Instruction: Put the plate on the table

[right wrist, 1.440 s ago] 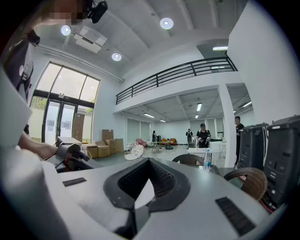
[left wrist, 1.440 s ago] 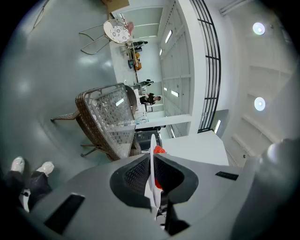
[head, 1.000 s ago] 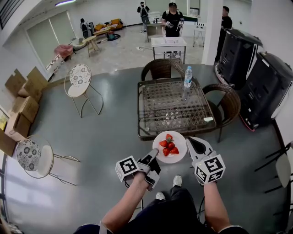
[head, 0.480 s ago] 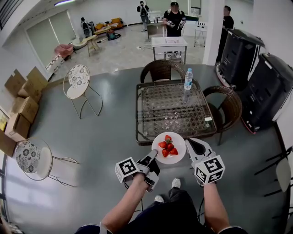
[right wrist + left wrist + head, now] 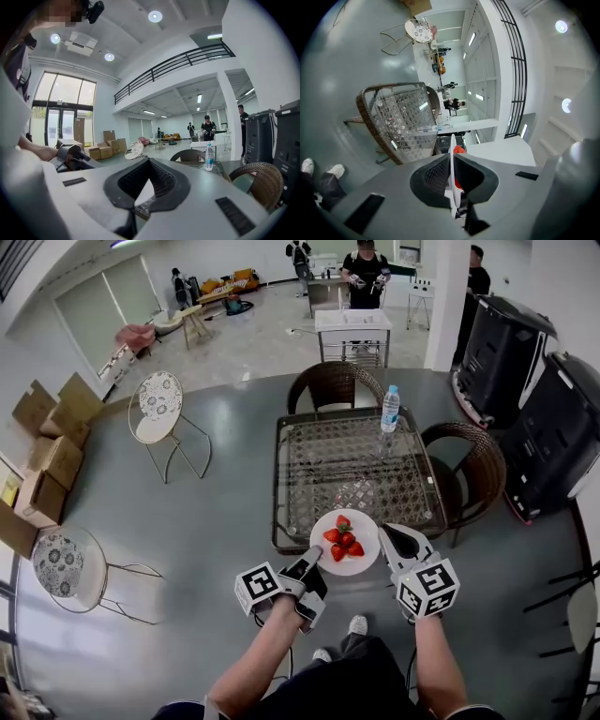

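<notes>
At the table's [image 5: 319, 465] near edge, left claw [image 5: 314, 565] clamps the plate [image 5: 366, 527], right claw [image 5: 401, 542] gapes.

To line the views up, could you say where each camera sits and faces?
Head view: on the head, steeply down at the wicker table; forearms, left gripper, right gripper show.
Left gripper view: rides the left gripper, along jaws shut on the plate; shoes show.
Right gripper view: rides the right gripper, along open jaws; a forearm shows.
Head and right gripper views share the water bottle.
</notes>
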A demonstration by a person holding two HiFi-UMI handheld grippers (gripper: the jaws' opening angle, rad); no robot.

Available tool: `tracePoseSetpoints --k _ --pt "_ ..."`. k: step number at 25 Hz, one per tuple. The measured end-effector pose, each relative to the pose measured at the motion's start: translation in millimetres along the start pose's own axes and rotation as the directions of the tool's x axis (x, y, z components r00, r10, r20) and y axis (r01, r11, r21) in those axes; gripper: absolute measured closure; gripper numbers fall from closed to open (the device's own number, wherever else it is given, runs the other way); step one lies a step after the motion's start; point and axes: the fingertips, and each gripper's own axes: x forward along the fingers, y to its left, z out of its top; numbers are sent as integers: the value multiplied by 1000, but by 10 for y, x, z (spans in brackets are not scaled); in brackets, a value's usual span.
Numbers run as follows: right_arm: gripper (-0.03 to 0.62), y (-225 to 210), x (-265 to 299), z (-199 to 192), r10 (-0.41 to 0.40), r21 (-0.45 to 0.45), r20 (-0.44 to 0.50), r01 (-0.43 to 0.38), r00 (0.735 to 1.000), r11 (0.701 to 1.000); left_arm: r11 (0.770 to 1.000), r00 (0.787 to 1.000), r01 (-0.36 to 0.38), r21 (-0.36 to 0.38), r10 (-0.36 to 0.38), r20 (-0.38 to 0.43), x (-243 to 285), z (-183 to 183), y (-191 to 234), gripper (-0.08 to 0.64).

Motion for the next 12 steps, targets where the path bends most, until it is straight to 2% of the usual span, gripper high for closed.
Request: tracePoseSetpoints --k 12 --pt "588 -735 442 42 63 34 -10 -63 998 997 999 997 -43 26 41 71 767 314 -73 540"
